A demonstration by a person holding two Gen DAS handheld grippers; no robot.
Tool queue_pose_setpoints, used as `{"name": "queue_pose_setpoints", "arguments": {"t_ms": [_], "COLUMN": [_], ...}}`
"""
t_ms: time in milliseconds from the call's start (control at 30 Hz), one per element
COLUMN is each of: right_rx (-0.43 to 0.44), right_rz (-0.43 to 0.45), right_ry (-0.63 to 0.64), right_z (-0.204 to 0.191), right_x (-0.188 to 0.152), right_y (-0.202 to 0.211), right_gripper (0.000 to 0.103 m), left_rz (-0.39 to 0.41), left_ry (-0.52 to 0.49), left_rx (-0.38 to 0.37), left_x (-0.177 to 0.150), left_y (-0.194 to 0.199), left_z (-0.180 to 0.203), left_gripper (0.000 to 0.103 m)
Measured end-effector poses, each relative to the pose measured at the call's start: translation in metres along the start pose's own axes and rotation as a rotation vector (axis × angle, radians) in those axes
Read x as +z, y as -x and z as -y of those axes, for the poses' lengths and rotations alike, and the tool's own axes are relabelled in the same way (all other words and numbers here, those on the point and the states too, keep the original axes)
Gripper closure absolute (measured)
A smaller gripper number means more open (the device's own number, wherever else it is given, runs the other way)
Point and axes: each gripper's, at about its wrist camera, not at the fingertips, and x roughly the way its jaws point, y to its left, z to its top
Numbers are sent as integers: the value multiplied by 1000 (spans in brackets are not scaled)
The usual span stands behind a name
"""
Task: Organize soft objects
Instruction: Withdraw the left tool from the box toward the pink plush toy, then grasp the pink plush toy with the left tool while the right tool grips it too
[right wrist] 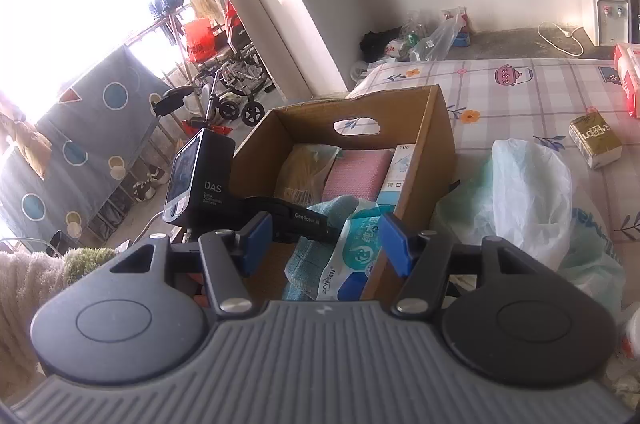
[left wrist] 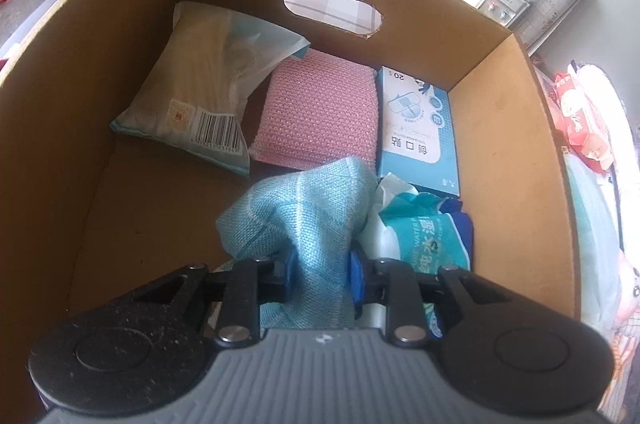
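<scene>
Left gripper tight on blue cloth; right gripper wide apart, unladen.

The cardboard box is open at the top. Its bare floor shows along the left wall, in front of the tissue pack. The far side is filled wall to wall by that pack, the pink sponge and the blue plaster box. The near right corner is blocked by the wet wipes and the blue cloth pinched in the left gripper. Outside, plastic bags crowd the box's right wall.
</scene>
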Motion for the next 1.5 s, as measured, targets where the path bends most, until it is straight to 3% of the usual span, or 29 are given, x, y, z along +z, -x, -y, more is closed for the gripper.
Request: {"name": "queue_pose_setpoints", "arguments": {"t_ms": [167, 433, 533, 700, 900, 1100, 1300, 1500], "right_rx": [-22, -31, -47, -111, -263, -397, -447, -434], "right_rz": [20, 37, 52, 94, 176, 248, 201, 103], "right_ry": [-14, -74, -109, -181, -270, -442, -619, -718], "right_z": [6, 21, 32, 61, 119, 208, 292, 344], "right_x": [2, -8, -17, -35, -48, -57, -62, -57], "right_y": [10, 17, 24, 48, 103, 162, 174, 149], "right_gripper": [42, 38, 38, 38, 38, 35, 34, 34], "left_rz": [27, 158, 229, 255, 297, 248, 164, 71], "left_ry": [53, 23, -87, -289, -557, -822, -1067, -1148], "left_rx": [-54, -96, -99, -170, -231, -270, -292, -314], "left_x": [7, 14, 8, 0, -23, -56, -89, -104], "left_y": [22, 62, 79, 90, 74, 35, -12, -54], "left_z": [-11, 2, 31, 99, 193, 282, 349, 394], "left_gripper": [52, 47, 44, 38, 23, 16, 10, 9]}}
